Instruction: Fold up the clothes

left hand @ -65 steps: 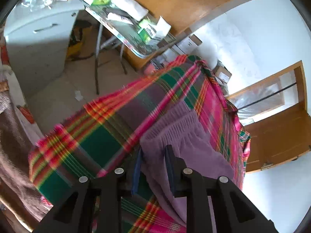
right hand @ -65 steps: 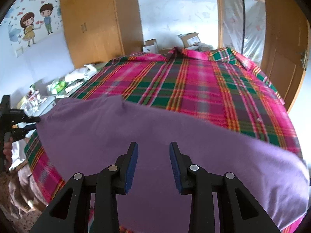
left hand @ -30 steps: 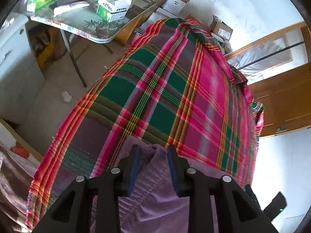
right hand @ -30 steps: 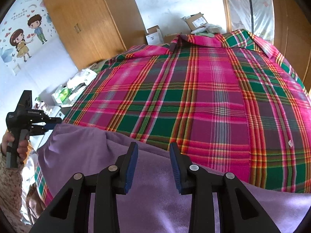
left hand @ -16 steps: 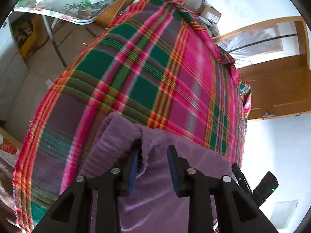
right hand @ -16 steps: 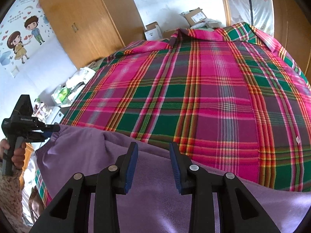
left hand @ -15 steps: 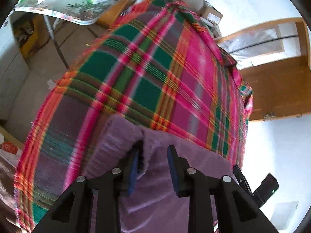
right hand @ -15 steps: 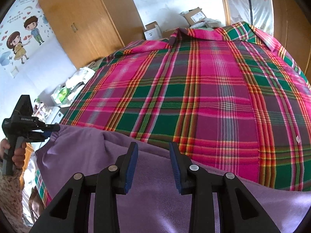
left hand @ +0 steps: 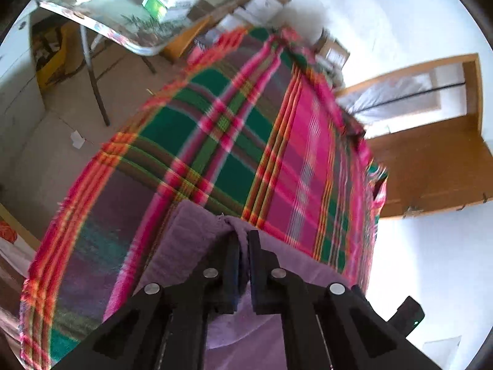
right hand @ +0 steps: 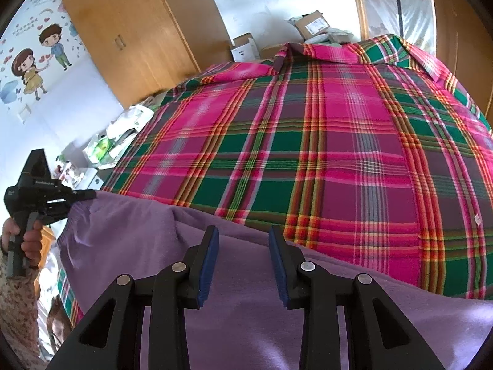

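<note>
A purple garment [left hand: 191, 231] lies spread over the near part of a bed with a pink, green and purple plaid cover [left hand: 231, 141]. My left gripper [left hand: 243, 240] is shut on a bunched fold at the garment's edge. In the right wrist view the same garment [right hand: 138, 246] fills the lower frame, and the left gripper [right hand: 89, 197], held in a hand [right hand: 30, 240], pinches its far-left corner. My right gripper [right hand: 243, 246] hovers open just over the garment's upper edge, nothing between its blue-padded fingers [right hand: 209, 252]. The plaid cover [right hand: 308, 154] stretches beyond.
A folding table [left hand: 138, 27] with boxes stands left of the bed over bare floor [left hand: 61, 154]. A wooden wardrobe [right hand: 138, 30] and cardboard boxes [right hand: 246, 46] sit behind the bed. A wooden door [left hand: 431, 169] is on the right.
My left gripper's fingers have drawn together onto the garment's edge fold, and its view has shifted. The right gripper stays open in almost the same place.
</note>
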`<state>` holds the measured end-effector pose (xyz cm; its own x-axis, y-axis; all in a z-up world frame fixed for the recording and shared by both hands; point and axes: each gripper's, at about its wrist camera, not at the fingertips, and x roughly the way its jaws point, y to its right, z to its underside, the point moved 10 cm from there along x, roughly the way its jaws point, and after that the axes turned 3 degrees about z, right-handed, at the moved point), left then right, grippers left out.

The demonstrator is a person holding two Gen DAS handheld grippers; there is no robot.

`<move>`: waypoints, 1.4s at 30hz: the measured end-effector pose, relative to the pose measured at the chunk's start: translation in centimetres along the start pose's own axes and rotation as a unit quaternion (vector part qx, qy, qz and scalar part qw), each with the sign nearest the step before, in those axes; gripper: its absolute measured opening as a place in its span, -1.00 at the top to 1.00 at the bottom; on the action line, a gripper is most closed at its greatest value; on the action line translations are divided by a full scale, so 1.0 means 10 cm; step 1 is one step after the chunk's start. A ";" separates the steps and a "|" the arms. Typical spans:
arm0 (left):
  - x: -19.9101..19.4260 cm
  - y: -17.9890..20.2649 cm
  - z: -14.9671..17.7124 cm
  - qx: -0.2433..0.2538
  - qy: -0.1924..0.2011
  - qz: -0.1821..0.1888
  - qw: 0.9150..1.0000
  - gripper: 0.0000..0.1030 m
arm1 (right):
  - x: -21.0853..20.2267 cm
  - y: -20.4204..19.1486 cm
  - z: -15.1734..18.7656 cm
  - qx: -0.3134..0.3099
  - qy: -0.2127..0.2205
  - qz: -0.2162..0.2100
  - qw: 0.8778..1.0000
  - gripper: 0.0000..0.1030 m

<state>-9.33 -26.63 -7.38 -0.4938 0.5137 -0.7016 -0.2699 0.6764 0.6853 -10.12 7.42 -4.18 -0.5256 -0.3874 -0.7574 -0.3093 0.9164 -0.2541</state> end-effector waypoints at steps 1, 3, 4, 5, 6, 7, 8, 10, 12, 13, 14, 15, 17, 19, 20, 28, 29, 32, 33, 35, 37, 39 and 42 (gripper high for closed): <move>-0.07 -0.01 -0.03 0.001 0.015 -0.003 1.000 0.93 | 0.00 0.00 0.00 0.001 0.001 -0.001 1.000 0.32; -0.11 -0.09 -0.08 -0.001 0.028 -0.012 1.000 1.00 | 0.02 -0.01 0.00 0.003 -0.001 -0.003 1.000 0.32; -0.12 -0.13 -0.11 -0.002 0.033 -0.017 0.999 1.00 | 0.02 -0.02 0.01 0.003 -0.003 -0.003 1.000 0.32; -0.13 -0.17 -0.13 -0.004 0.038 -0.021 0.999 1.00 | 0.03 -0.02 0.02 0.003 -0.005 -0.003 1.000 0.32; -0.15 -0.22 -0.16 -0.005 0.043 -0.026 0.999 1.00 | 0.04 -0.02 0.03 0.003 -0.007 -0.003 1.000 0.32; -0.15 -0.24 -0.16 -0.006 0.044 -0.030 0.999 1.00 | 0.05 -0.02 0.04 0.003 -0.008 -0.003 1.000 0.32; -0.14 -0.27 -0.16 -0.008 0.042 -0.034 0.998 1.00 | 0.05 -0.02 0.04 0.003 -0.008 -0.003 1.000 0.32; -0.14 -0.29 -0.15 -0.014 0.040 -0.034 0.999 1.00 | 0.05 -0.01 0.02 0.006 -0.006 -0.003 1.000 0.32; -0.14 -0.26 -0.14 -0.024 0.039 -0.027 0.999 0.97 | 0.04 0.01 0.00 0.007 -0.003 -0.002 1.000 0.32; -0.17 -0.23 -0.14 -0.022 0.044 -0.037 0.998 0.97 | 0.04 0.02 -0.01 0.006 -0.002 -0.001 1.000 0.32; -0.23 -0.19 -0.14 -0.008 0.055 -0.050 0.997 0.95 | 0.03 0.03 -0.03 0.004 -0.001 -0.001 1.000 0.32; -0.24 -0.13 -0.15 0.006 0.064 -0.058 0.996 0.93 | 0.03 0.04 -0.05 0.003 0.000 -0.001 1.000 0.32; -0.33 0.03 -0.13 0.037 0.085 -0.067 0.993 0.72 | 0.04 0.05 -0.08 0.001 0.001 -0.005 1.000 0.32; -0.32 0.23 -0.09 0.062 0.084 -0.055 0.993 0.65 | 0.09 0.04 -0.10 0.004 -0.007 -0.018 1.000 0.32; -0.28 0.35 -0.06 0.075 0.078 -0.044 0.993 0.59 | 0.11 0.01 -0.10 0.007 -0.017 -0.032 0.999 0.32; 0.50 0.86 0.43 0.173 -0.047 -0.035 0.983 0.57 | 0.18 -0.21 0.05 -0.021 -0.072 -0.100 0.992 0.33; 0.56 0.87 0.45 0.173 -0.053 -0.035 0.983 0.57 | 0.18 -0.24 0.07 -0.027 -0.077 -0.105 0.991 0.33; 0.70 0.91 0.49 0.175 -0.067 -0.036 0.982 0.57 | 0.17 -0.31 0.11 -0.042 -0.090 -0.124 0.987 0.33; 0.72 0.93 0.48 0.177 -0.068 -0.034 0.981 0.57 | 0.17 -0.32 0.12 -0.045 -0.093 -0.127 0.987 0.33; 0.76 0.99 0.48 0.181 -0.071 -0.029 0.980 0.57 | 0.18 -0.33 0.14 -0.055 -0.098 -0.123 0.986 0.33; 0.79 1.05 0.48 0.186 -0.074 -0.023 0.979 0.57 | 0.18 -0.35 0.14 -0.067 -0.096 -0.114 0.987 0.32; 0.85 1.13 0.49 0.191 -0.082 -0.015 0.978 0.57 | 0.17 -0.38 0.12 -0.078 -0.091 -0.114 0.986 0.32; 0.95 1.22 0.56 0.192 -0.109 -0.003 0.975 0.57 | 0.26 -0.45 0.10 -0.082 -0.097 -0.119 0.985 0.33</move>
<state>-12.69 -10.52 -6.79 -0.2953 0.5810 -0.7585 0.0781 0.8059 0.5869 -9.23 2.37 -5.59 -0.2660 -0.5482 -0.7929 -0.5372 0.7673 -0.3503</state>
